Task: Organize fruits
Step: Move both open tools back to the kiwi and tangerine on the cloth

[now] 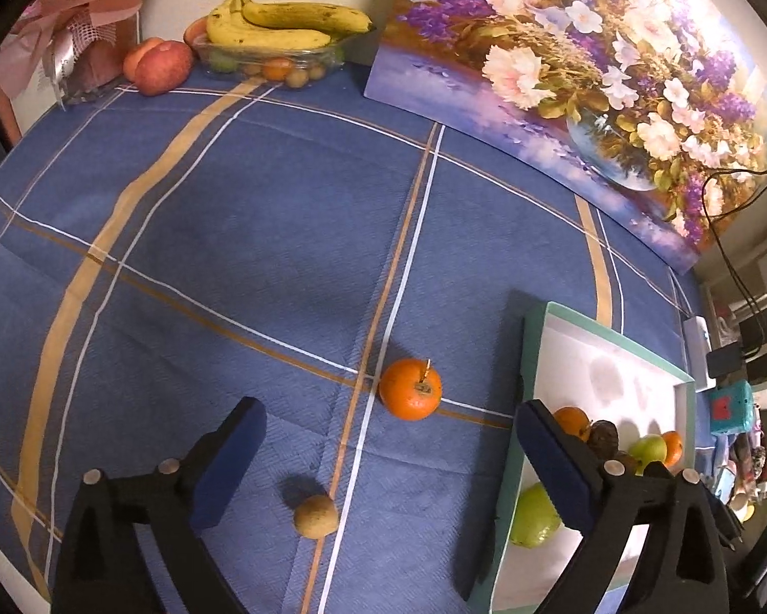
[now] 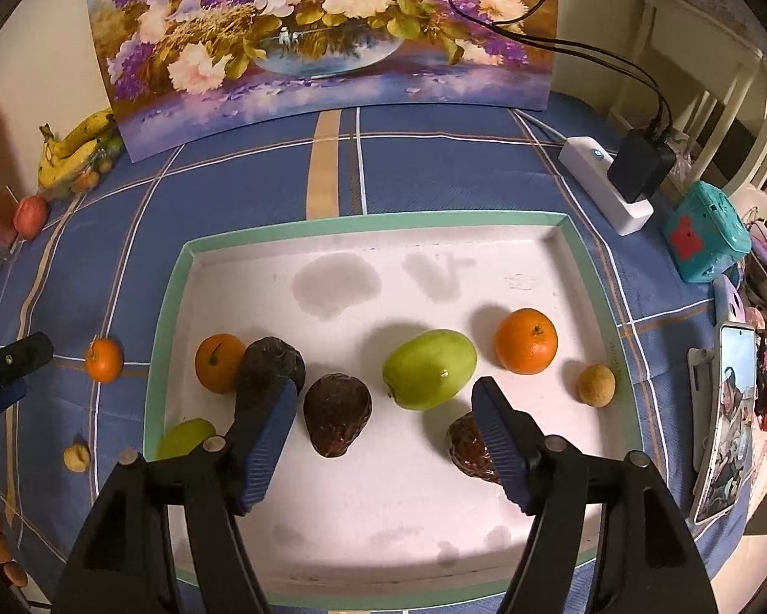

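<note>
Tangerine (image 1: 410, 388) loose between open left gripper (image 1: 388, 435) fingers, seemingly.

Tray (image 2: 171, 276) — 2 oranges (image 2: 526, 341), 2 apples (image 2: 429, 369) (green), 3 avocados (image 2: 337, 415).

- Blue cloth on the counter (image 1: 260, 235): wide bare stretch, only an orange (image 1: 410, 389) and a small brown fruit (image 1: 315, 516) on it, apart from each other.
- Tray (image 2: 171, 307): back half bare; front crowded w/ fruit in a loose row, narrow gaps between.
- Flower painting (image 2: 322, 36) leans along the back edge, blocks that side.
- Power strip (image 2: 606, 187) w/ cables and teal box (image 2: 703, 235) crowd the tray's right side.
- Banana container (image 1: 270, 59) in far left corner.
</note>
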The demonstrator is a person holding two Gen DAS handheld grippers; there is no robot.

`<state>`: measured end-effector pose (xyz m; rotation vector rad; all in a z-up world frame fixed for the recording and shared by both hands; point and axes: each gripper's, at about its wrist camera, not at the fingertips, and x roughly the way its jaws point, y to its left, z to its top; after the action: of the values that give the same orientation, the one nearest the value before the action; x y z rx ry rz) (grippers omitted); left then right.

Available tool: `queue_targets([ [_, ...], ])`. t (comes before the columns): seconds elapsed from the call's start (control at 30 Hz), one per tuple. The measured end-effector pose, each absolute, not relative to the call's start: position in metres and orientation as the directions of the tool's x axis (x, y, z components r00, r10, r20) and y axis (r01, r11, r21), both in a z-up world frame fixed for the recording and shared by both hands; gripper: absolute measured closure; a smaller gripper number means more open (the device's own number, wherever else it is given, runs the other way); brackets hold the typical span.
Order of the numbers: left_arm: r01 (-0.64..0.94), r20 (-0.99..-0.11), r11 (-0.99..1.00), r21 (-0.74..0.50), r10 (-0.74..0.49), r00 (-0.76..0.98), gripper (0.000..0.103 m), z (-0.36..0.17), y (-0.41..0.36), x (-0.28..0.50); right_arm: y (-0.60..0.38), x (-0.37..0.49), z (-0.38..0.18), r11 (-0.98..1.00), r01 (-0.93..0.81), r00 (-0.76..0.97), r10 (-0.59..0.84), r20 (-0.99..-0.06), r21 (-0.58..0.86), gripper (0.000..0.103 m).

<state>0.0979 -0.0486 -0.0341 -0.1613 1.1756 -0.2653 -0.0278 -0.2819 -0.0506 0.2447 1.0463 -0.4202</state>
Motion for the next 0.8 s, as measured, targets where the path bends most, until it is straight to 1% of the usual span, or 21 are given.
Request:
queue_targets([
  [0.2, 0.110, -0.883, 0.960, -0.259, -0.281, 0.376, 0.000, -0.033, -0.046, 0.098, -0.281, -0.027, -0.052, 0.896, 0.444, 0.427, -0.220, -0.877, -0.009, 0.030],
  [0.23, 0.110, -0.881, 0.960, -0.256, -0.278, 0.382, 0.000, -0.032, -0.045, 0.098, -0.281, -0.027, -0.051, 0.896, 0.444, 0.430, -0.220, -0.876, -0.007, 0.027],
  [0.27, 0.111, -0.880, 0.962, -0.249, -0.273, 0.388, 0.000, -0.032, -0.045, 0.097, -0.281, -0.027, -0.051, 0.896, 0.444, 0.433, -0.220, -0.874, -0.006, 0.011],
  [0.3, 0.112, -0.879, 0.962, -0.248, -0.272, 0.391, 0.000, -0.031, -0.045, 0.098, -0.281, -0.027, -0.051, 0.896, 0.445, 0.436, -0.223, -0.872, -0.007, 0.005],
  [0.33, 0.112, -0.879, 0.962, -0.248, -0.272, 0.392, 0.000, -0.031, -0.045, 0.097, -0.280, -0.027, -0.051, 0.895, 0.445, 0.441, -0.231, -0.867, -0.012, 0.003],
  [0.6, 0.114, -0.865, 0.963, -0.245, -0.270, 0.423, 0.000, -0.025, -0.038, 0.094, -0.275, -0.028, -0.046, 0.902, 0.430, 0.477, -0.245, -0.844, -0.018, 0.003],
  [0.8, 0.113, -0.847, 0.958, -0.265, -0.287, 0.447, 0.000, -0.020, -0.028, 0.090, -0.270, -0.028, -0.041, 0.908, 0.418, 0.505, -0.216, -0.836, 0.018, 0.003],
])
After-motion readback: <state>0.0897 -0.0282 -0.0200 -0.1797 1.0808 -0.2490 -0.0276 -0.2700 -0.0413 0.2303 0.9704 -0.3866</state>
